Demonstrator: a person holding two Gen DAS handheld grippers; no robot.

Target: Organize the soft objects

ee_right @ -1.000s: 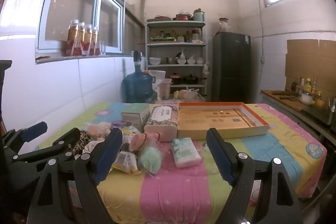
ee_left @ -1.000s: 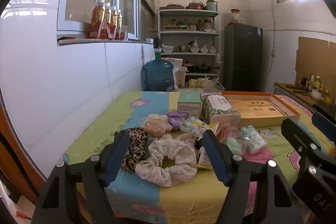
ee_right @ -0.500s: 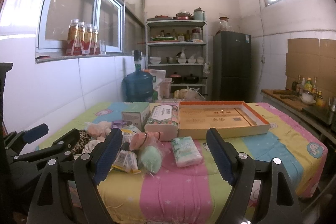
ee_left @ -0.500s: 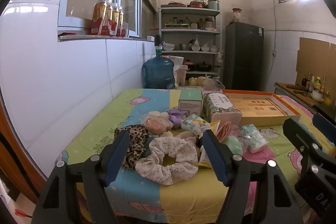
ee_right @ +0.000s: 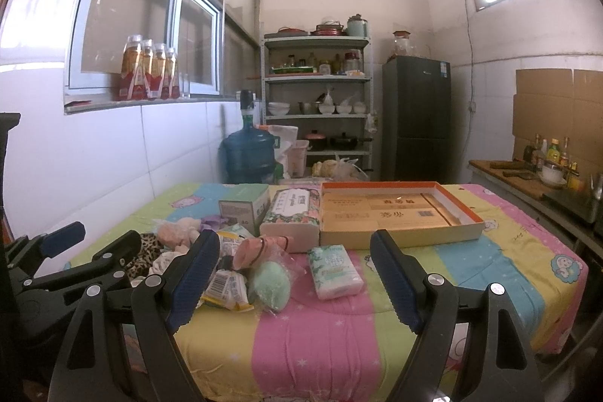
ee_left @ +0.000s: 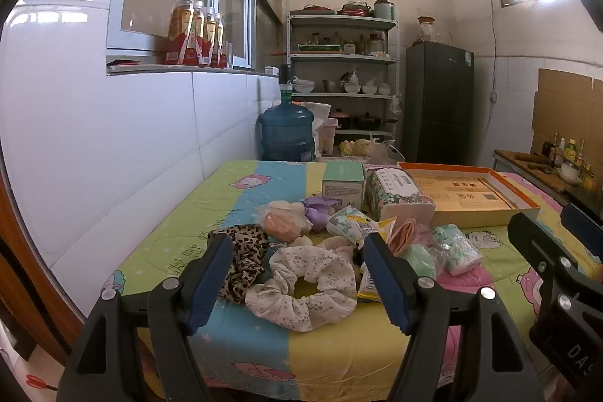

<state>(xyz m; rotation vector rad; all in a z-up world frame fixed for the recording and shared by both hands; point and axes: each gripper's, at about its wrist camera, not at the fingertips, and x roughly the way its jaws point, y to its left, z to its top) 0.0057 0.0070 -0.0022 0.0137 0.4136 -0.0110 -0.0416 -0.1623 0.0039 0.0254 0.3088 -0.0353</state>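
Scrunchies lie heaped near the desk's (ee_left: 241,356) front left corner: a white floral one (ee_left: 301,285) nearest the front edge, a leopard one (ee_left: 241,251) touching its left side. Behind them sit a peach puff (ee_left: 282,223) in plastic, a purple piece (ee_left: 318,210), snack packets (ee_left: 354,223), a green sponge (ee_right: 269,283) and a tissue pack (ee_right: 333,272). Toward the back edge stand a green box (ee_left: 343,185), a floral tissue block (ee_left: 395,194) and an open orange tray (ee_right: 399,213). Left tongs (ee_left: 297,285) hang released before the front edge, gripping nothing, the white scrunchie seen between the fingers. Right tongs (ee_right: 297,279) likewise stand wide and empty. A water jug (ee_left: 286,134), shelf (ee_left: 343,78) and fridge (ee_left: 439,104) stand beyond the desk.
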